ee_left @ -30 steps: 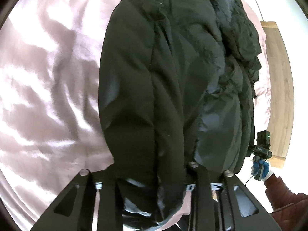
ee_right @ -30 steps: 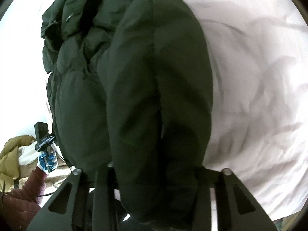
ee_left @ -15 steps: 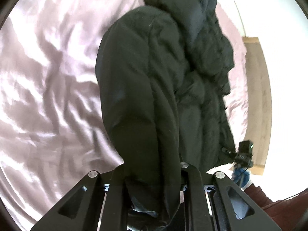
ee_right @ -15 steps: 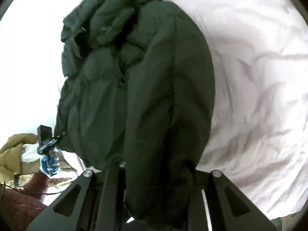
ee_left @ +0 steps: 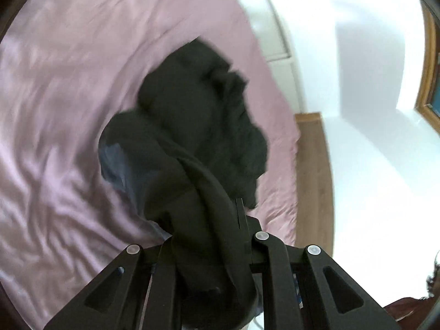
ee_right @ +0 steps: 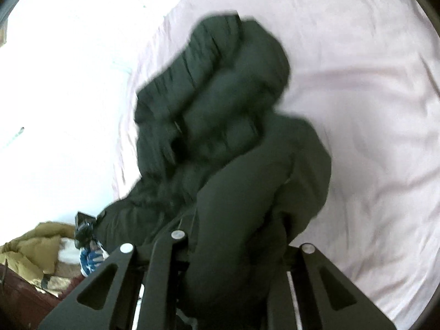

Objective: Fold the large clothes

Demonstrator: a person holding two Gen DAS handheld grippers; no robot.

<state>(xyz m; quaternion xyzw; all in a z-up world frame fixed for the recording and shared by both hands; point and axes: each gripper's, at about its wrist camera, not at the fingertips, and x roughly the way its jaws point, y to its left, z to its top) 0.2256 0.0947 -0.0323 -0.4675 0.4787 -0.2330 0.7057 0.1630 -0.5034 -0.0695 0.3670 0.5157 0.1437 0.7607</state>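
Jacket (ee_left: 198, 137) hangs bunched btwn both tongs, its far end on the pink sheet (ee_left: 68, 110). L gripper (ee_left: 209, 247) has just clamped down tight on one dark sleeve. R gripper (ee_right: 233, 247) likewise just closed, pinching the other sleeve, fabric filling its jaws. Tan coat (ee_right: 30, 250) lies off the bed's side.

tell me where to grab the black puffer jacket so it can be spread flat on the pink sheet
Grip it by its thin ends, coming from above. The black puffer jacket hangs bunched over the pink sheet; the left gripper and right gripper each already clamp a narrow end, one likely a cuff, letting the padded bulk drop straight.
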